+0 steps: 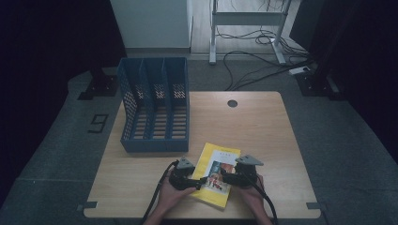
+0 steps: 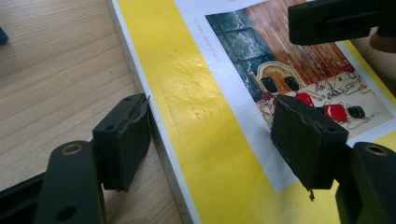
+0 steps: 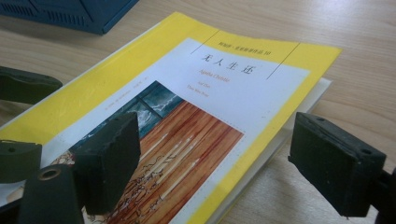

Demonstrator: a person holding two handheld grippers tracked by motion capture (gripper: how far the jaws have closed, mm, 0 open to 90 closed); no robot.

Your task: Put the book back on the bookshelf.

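The glossy yellow paperback book (image 1: 218, 174) with a picture on its cover lay flat near the front edge of the pale wooden table (image 1: 263, 126), just in front of the blue perforated plastic file rack (image 1: 155, 105). The left gripper (image 1: 196, 182) stood wide open with one jaw off the spine edge and the other over the cover; the right gripper (image 1: 225, 176) also gaped wide, straddling the opposite long edge. I judged the step to be the approach for a two-handed pickup. The next move called for closing both grippers on the book's edges, then lifting it level, likely toward a rack slot.
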